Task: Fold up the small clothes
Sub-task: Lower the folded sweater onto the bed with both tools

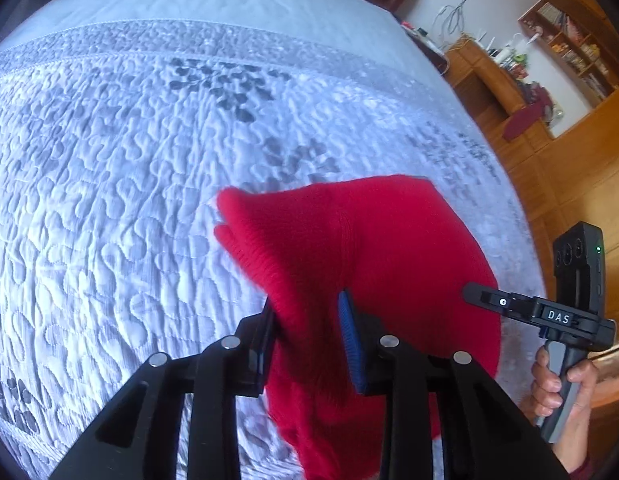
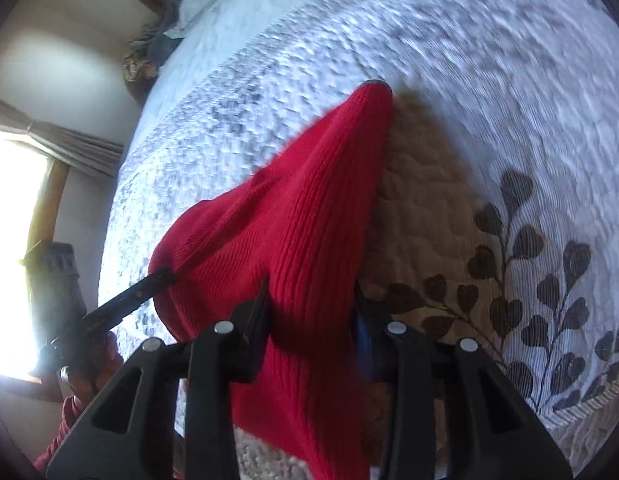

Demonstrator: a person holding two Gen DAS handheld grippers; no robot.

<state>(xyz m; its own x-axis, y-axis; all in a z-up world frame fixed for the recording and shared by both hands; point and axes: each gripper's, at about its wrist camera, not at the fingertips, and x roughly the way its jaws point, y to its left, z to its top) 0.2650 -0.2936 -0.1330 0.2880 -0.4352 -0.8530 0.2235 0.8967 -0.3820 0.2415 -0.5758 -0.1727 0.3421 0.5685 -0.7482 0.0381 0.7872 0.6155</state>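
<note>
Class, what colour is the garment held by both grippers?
Red, a ribbed knit garment; the right wrist view shows it best.

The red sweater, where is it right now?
The red sweater hangs above the quilted bed, pinched between the left gripper and right gripper.

The red knit garment [image 1: 349,264] is the landmark. In the left wrist view it fills the gap between the left gripper's [image 1: 309,320] fingers and drapes below them, blocking passage there. Left of the garment and beyond it the quilted bedspread [image 1: 129,200] lies flat and bare, open to a gripper. Right of the garment the right gripper [image 1: 475,292] and the hand [image 1: 561,388] holding it stand near, with wooden shelving [image 1: 509,92] behind. In the right wrist view the garment bunches between the right gripper's fingers; right of it the bedspread [image 2: 529,120] is open.
</note>
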